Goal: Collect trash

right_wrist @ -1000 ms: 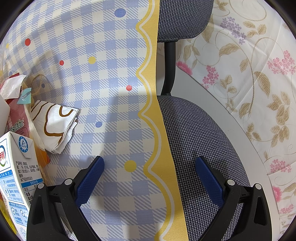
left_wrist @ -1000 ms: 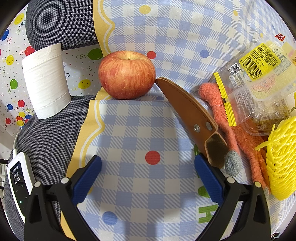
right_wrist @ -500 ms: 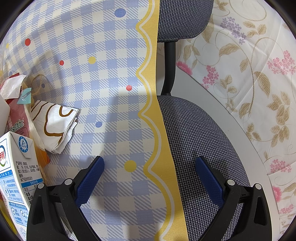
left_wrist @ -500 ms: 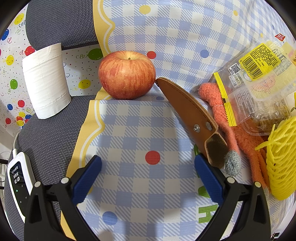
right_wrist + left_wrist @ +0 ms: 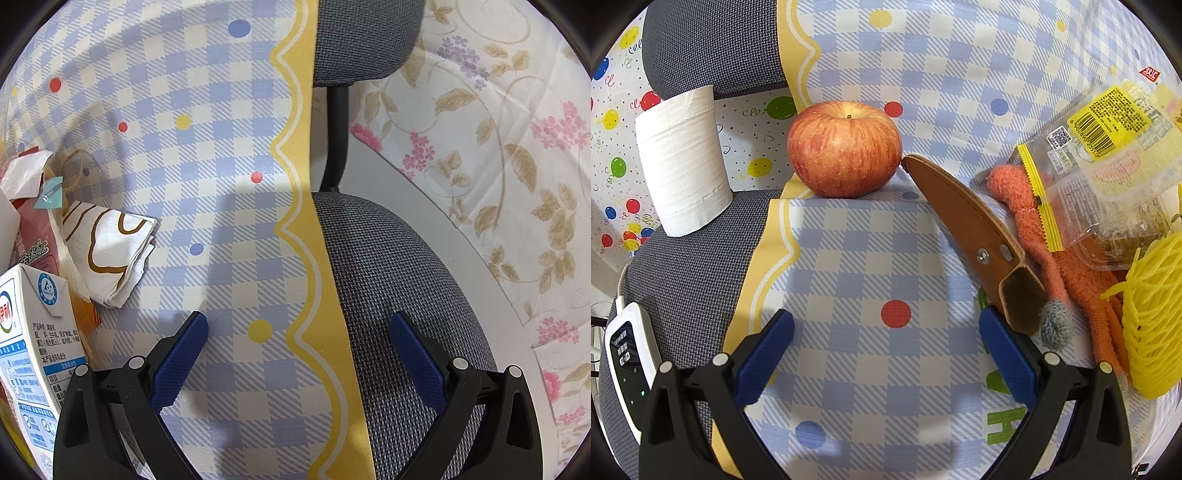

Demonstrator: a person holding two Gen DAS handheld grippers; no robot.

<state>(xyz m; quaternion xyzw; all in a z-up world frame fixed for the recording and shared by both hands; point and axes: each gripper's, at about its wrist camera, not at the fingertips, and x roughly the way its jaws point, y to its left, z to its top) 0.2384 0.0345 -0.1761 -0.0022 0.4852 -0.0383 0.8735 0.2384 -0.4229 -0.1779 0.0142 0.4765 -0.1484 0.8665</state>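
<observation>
- Left gripper (image 5: 886, 325): jaws wide apart, empty, above the checked tablecloth (image 5: 871, 258).
- Right gripper (image 5: 299, 325): jaws likewise spread, empty, straddling the cloth's yellow border and a grey chair seat (image 5: 399, 280).
- Left view only: apple (image 5: 844, 149), brown leather sheath (image 5: 975, 232), orange glove (image 5: 1045, 251), clear snack wrapper (image 5: 1108, 162) with barcode and QR code, yellow foam net (image 5: 1152, 314), paper roll (image 5: 681, 160).
- Right view only: milk carton (image 5: 33, 347) with printed Chinese text, folded napkin (image 5: 110, 251), red packet (image 5: 31, 236).

L claw (image 5: 886, 325) open, apple (image 5: 844, 149) ahead.
</observation>
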